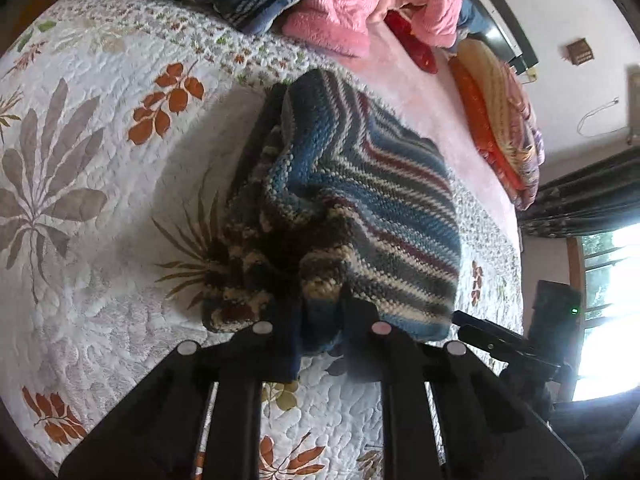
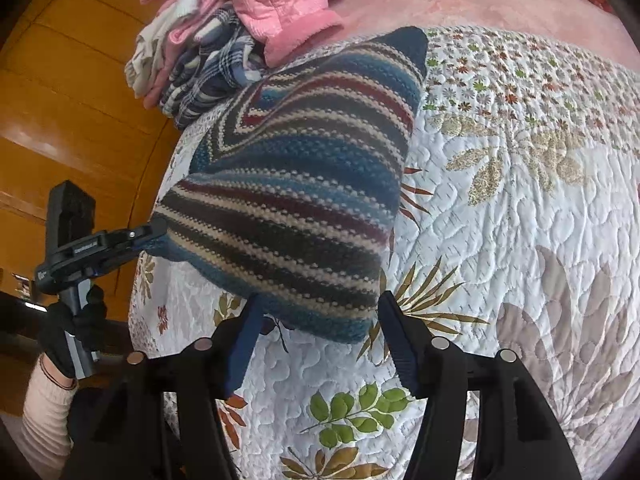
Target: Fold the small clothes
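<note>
The left claw (image 1: 320, 320) is clamped on the near edge of the striped knit sweater (image 1: 360, 200), lifting it off the bed's quilt (image 1: 100, 280). The right claw (image 2: 320, 312) stands wide apart, its fingers (image 2: 400, 344) either side of the sweater's lower corner, gripping nothing. Tiny lettering on the left claw's body is unreadable. Pink and plaid clothes (image 2: 224, 40) are heaped behind; a window (image 1: 608, 300) glows nearby.

No text, label or number is legible anywhere.
</note>
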A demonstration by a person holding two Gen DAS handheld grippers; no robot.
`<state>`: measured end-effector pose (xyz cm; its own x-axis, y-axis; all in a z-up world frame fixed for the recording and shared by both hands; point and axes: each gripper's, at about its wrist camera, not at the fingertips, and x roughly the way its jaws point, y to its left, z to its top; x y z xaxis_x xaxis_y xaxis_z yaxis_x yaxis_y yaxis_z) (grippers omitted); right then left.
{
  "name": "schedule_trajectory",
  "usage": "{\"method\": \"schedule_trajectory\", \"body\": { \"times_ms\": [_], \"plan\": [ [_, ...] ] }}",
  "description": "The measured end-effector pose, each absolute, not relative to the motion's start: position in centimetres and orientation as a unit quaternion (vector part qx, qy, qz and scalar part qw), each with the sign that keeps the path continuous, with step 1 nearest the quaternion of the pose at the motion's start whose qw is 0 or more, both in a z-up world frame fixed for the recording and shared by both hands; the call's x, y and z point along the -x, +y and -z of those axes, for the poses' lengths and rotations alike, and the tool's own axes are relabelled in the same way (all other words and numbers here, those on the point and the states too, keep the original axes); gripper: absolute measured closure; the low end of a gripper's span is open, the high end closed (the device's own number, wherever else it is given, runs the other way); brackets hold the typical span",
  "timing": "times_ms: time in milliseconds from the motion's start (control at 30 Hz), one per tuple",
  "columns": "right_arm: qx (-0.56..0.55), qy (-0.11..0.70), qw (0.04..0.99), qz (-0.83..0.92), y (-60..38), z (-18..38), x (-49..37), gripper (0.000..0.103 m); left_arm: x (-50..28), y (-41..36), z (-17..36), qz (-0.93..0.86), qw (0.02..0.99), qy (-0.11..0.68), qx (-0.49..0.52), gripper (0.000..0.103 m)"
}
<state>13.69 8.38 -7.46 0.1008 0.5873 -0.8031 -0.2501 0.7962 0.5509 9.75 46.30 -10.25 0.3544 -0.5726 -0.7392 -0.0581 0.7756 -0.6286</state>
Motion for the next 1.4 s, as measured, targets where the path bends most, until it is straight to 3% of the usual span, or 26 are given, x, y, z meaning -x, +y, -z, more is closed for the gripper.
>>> {"method": "schedule_trajectory", "body": {
  "times_ms": [133,333,500,767,900,967,1133,1400],
  "plan": [
    [-0.163,0.611,0.719,-0.288,7.6,8.0,-13.6,0.041,-9.7,46.3,10.1,0.160,0.776,0.550,0.263,0.091],
    [-0.157,0.627,0.713,-0.272,8.3,10.2,-13.1,0.041,-10.0,43.7,14.1,0.129,0.773,0.601,0.158,0.091],
    [-0.136,0.642,0.709,-0.258,8.8,12.0,-12.4,0.051,-10.0,41.9,15.2,0.128,0.781,0.603,0.100,0.091],
    [-0.131,0.656,0.699,-0.251,9.7,12.9,-12.4,0.056,-10.1,42.6,15.1,0.135,0.775,0.602,0.134,0.087],
    [-0.124,0.653,0.698,-0.267,9.7,11.3,-12.7,0.050,-10.5,44.1,13.9,0.154,0.758,0.605,0.190,0.068],
    [-0.125,0.646,0.703,-0.271,9.5,10.4,-13.1,0.041,-10.6,44.9,12.4,0.155,0.765,0.590,0.208,0.043],
    [-0.169,0.620,0.715,-0.275,8.0,8.2,-14.2,0.037,-11.5,45.9,10.0,0.175,0.775,0.556,0.242,0.025],
    [-0.210,0.614,0.716,-0.258,5.0,8.4,-15.3,0.034,-15.4,46.4,12.4,0.166,0.770,0.572,0.231,0.024]
  ]
}}
